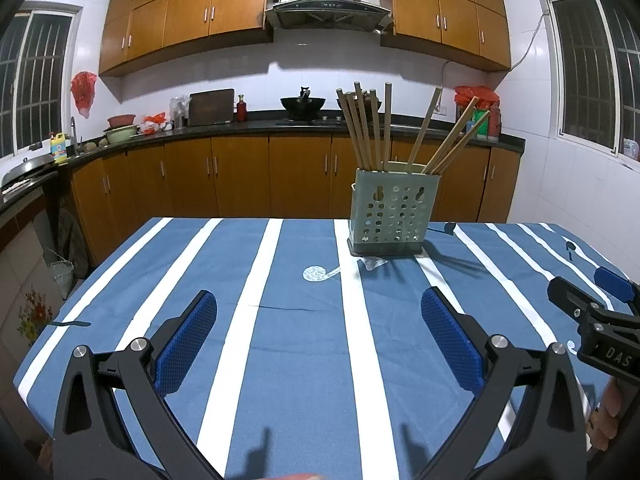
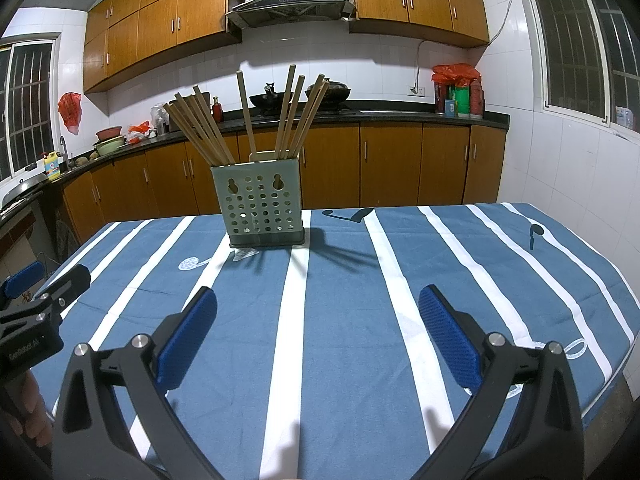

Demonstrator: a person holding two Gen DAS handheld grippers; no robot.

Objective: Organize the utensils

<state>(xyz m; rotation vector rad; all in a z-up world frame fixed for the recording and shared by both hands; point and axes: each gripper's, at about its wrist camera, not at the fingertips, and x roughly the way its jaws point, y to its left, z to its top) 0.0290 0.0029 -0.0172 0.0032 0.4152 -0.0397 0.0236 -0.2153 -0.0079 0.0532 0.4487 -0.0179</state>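
Observation:
A pale green perforated utensil holder point(image 1: 392, 212) stands upright near the far edge of the table, also in the right wrist view point(image 2: 260, 208). Several wooden chopsticks point(image 1: 376, 128) point(image 2: 248, 120) stand in it, fanned out. My left gripper point(image 1: 320, 312) is open and empty, low over the cloth in front of the holder. My right gripper point(image 2: 318, 308) is open and empty, also short of the holder. Each gripper shows at the edge of the other's view: the right one at the right point(image 1: 592, 300), the left one at the left point(image 2: 44, 292).
The table carries a blue cloth with white stripes point(image 1: 280, 320) point(image 2: 400, 280). Behind it runs a dark kitchen counter point(image 1: 240, 124) with a wok, bottles and bowls over wooden cabinets. Windows sit on both side walls.

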